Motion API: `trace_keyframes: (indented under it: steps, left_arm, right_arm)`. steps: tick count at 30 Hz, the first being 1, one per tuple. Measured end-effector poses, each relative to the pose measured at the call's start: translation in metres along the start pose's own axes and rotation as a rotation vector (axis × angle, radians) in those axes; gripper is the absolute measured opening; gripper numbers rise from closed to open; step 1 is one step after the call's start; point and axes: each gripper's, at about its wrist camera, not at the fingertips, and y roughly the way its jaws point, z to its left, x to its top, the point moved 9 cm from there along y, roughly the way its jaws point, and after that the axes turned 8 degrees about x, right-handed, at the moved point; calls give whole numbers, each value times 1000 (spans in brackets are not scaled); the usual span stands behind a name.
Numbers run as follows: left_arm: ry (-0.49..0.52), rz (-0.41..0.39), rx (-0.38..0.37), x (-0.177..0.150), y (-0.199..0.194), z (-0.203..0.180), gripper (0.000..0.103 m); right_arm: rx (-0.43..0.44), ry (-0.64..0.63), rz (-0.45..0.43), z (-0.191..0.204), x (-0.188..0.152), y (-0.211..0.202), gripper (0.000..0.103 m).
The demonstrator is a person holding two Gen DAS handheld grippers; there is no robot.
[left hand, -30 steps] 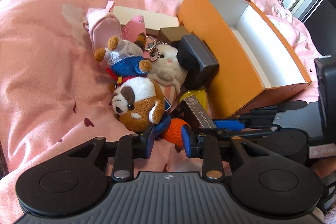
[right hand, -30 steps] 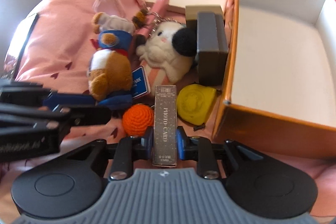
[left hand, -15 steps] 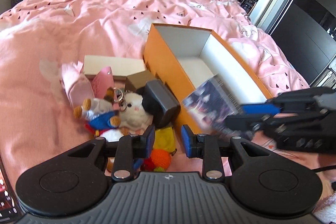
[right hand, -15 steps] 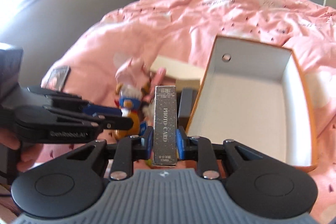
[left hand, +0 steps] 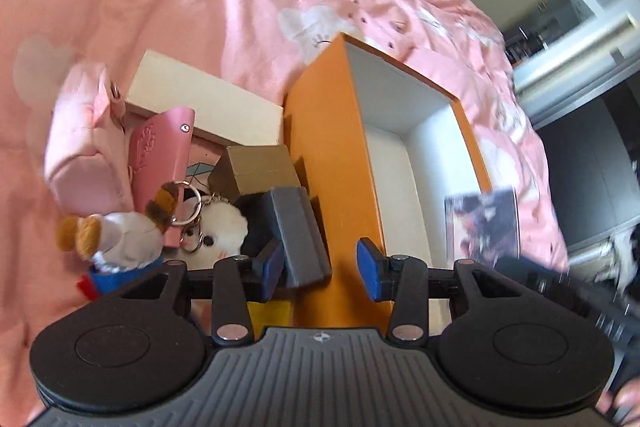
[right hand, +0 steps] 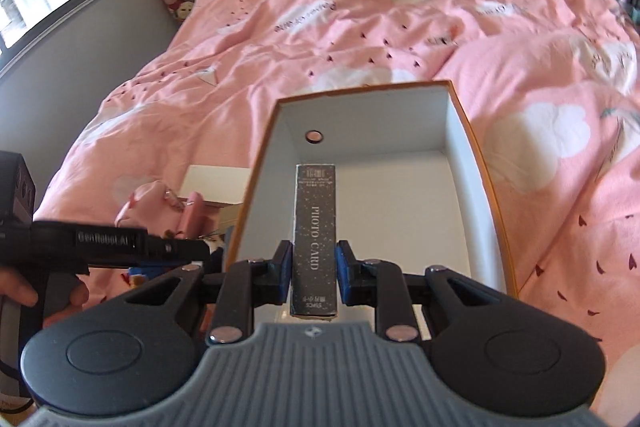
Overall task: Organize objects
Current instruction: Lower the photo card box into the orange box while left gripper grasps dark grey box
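Right gripper point(right hand: 311, 273) clamps photo card box point(right hand: 315, 239) above the orange box point(right hand: 476, 151). Left gripper point(left hand: 319, 267), jaws just widened, empty, beside the box's left wall.

One orange box point(right hand: 476, 163), one photo-card box point(right hand: 315, 227), two plush keychains point(left hand: 120, 235), one cream box point(left hand: 208, 103).

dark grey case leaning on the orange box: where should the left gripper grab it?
Grip the dark grey case across its narrow thickness, coming down from above. It stands on edge against the orange box wall with a white plush on its other side. The left gripper, jaws just opening and empty, already points near it.
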Motion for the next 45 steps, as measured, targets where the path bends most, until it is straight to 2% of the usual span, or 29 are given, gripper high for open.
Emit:
trace_keyframes:
  steps: [2, 5, 13, 16, 18, 21, 26, 29, 31, 35, 37, 40, 45]
  left_arm:
    - [-63, 14, 0, 8, 13, 3, 59]
    - [-113, 20, 30, 15, 30, 7, 64]
    - [-105, 55, 151, 18, 56, 9, 66]
    - [-54, 68, 214, 17, 62, 5, 65]
    - [-46, 69, 222, 17, 63, 3, 65]
    - [-11, 83, 243, 15, 63, 5, 58]
    - [97, 81, 282, 8, 55, 2, 54]
    - [205, 87, 309, 3, 52, -7, 54]
    - [242, 99, 297, 0, 51, -9, 54]
    - [212, 128, 238, -2, 52, -6, 54]
    - [164, 148, 184, -4, 54, -6, 53]
    - [88, 149, 145, -4, 59, 2, 53]
    - [116, 114, 156, -4, 57, 2, 52]
  right_arm:
    - [4, 32, 8, -10, 0, 6, 24]
    - [16, 56, 30, -21, -1, 15, 24]
    - [54, 92, 89, -38, -8, 38, 24]
    - [73, 103, 109, -42, -11, 46, 24]
    - [78, 108, 119, -44, -12, 49, 24]
    - [88, 117, 139, -47, -14, 52, 24]
    - [112, 149, 174, -53, -19, 57, 24]
    - [148, 200, 209, -54, -25, 62, 24]
    - [193, 248, 241, -53, -31, 66, 24]
    - [230, 305, 301, -46, -44, 78, 24]
    - [239, 325, 325, -41, -49, 84, 24]
    - [265, 353, 356, -35, -54, 90, 24]
    - [287, 363, 413, -27, -62, 98, 24]
